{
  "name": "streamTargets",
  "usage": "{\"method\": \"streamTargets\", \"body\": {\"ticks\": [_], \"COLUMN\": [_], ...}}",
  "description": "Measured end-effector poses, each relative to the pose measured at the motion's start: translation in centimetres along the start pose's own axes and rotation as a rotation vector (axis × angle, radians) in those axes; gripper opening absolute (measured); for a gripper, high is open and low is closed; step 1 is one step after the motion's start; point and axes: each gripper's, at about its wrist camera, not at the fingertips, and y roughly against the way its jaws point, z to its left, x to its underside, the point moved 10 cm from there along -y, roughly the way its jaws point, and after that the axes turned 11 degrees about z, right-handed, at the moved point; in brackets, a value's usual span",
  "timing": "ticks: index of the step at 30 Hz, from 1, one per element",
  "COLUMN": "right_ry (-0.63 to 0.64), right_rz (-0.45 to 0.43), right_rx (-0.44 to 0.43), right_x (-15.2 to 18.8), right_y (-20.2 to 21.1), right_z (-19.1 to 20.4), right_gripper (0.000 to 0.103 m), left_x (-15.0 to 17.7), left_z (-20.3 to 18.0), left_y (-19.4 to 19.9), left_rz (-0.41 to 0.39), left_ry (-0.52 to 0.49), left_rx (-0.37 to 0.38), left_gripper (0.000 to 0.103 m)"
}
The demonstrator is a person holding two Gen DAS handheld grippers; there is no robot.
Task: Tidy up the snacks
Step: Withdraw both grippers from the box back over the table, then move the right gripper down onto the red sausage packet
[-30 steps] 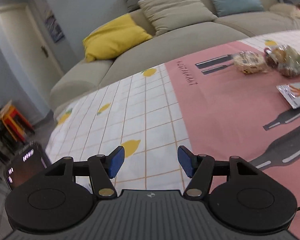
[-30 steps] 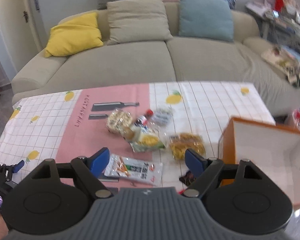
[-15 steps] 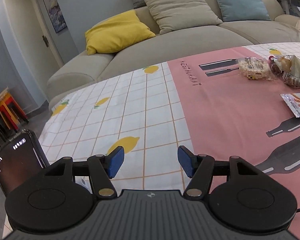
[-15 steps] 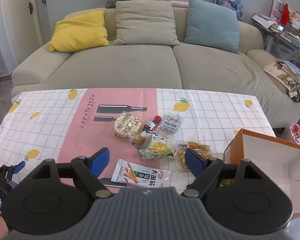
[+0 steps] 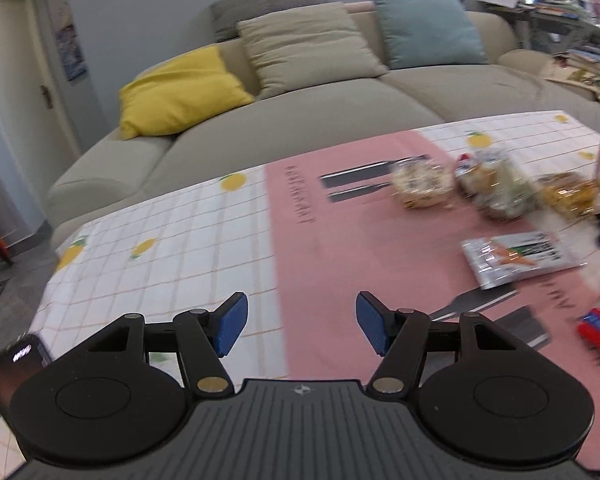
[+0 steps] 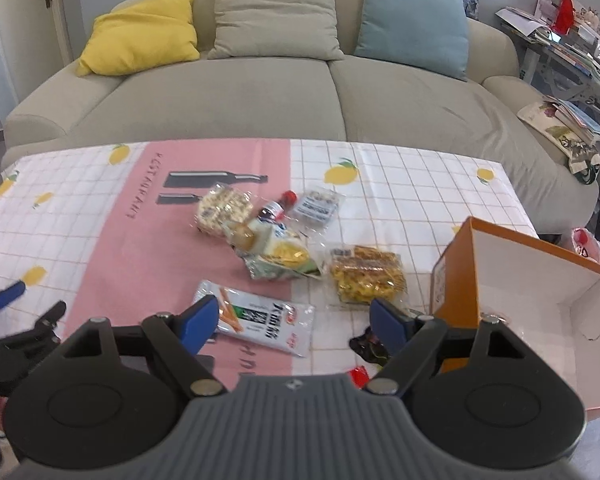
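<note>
Since the earlier frames the left gripper [image 5: 298, 322] has swung right, bringing the snacks and the box edge into its view; the right gripper [image 6: 290, 322] has dropped slightly toward the table. Both sets of jaws stand apart with nothing between the blue pads.

The orange box [image 6: 516, 280] stands open on the table's right end, white inside, just right of the snacks. A phone [image 5: 10, 372] shows at the lower left corner of the left view.

The snacks lie loose in a cluster at mid-table: a silver packet [image 6: 260, 320] with carrot-coloured sticks nearest the right gripper, a clear bag of yellow pieces [image 6: 366, 278] beside the box, a green-and-yellow pack [image 6: 284, 262], a pale biscuit pack [image 6: 222, 210], a small red-capped bottle [image 6: 278, 210] and a small blue-and-white packet [image 6: 318, 206]. A dark wrapper [image 6: 366, 346] lies partly hidden behind the right gripper's right finger.

The tablecloth [image 6: 100, 240] is white check with lemons and a pink panel. Behind it stands a beige sofa [image 6: 260, 92] with yellow, beige and teal cushions.
</note>
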Motion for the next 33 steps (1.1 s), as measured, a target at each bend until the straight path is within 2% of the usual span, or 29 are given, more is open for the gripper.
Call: {"method": "streamTargets", "body": {"ticks": [2, 5, 8, 10, 12, 16, 24, 29, 32, 33], "right_ry": [0.002, 0.004, 0.008, 0.010, 0.016, -0.003, -0.184, -0.195, -0.188, -0.181], "right_rz": [0.010, 0.027, 0.054, 0.074, 0.098, 0.154, 0.324, 0.320, 0.286, 0.275], "right_rx": [0.009, 0.017, 0.009, -0.015, -0.034, -0.070, -0.161, -0.198, -0.203, -0.195], "right_x": [0.6, 1.5, 2.7, 3.7, 4.8, 7.1, 11.7, 10.8, 8.7, 8.0], "right_y": [-0.9, -2.2, -3.6, -4.6, -5.5, -7.3, -10.9, -12.3, -13.3, -13.6], "right_z": [-0.7, -1.7, -2.5, -2.7, -2.9, -3.1, -4.3, -3.6, -3.3, -3.3], "right_gripper": [0.081, 0.077, 0.074, 0.072, 0.069, 0.069, 0.070, 0.070, 0.067, 0.063], "left_x": [-0.5, -1.3, -1.6, -1.7, -1.6, -0.8, -1.4, -2.5, -3.3, -3.6], "left_z": [-0.9, -2.8, -5.5, -7.3, -9.0, -11.6, -14.2, -15.0, -15.0, -15.0], "left_y": [0.5, 1.2, 1.8, 1.9, 1.6, 0.6, -1.5, -2.4, -2.9, -3.0], "left_rz": [0.006, 0.030, 0.055, 0.068, 0.085, 0.143, 0.194, 0.190, 0.190, 0.191], "left_ry": [-0.010, -0.033, -0.106, -0.166, -0.229, -0.340, -0.388, -0.433, -0.426, -0.410], "left_rx": [0.048, 0.163, 0.267, 0.300, 0.309, 0.302, 0.301, 0.279, 0.281, 0.284], "left_gripper": [0.074, 0.077, 0.081, 0.081, 0.082, 0.082, 0.082, 0.082, 0.082, 0.082]}}
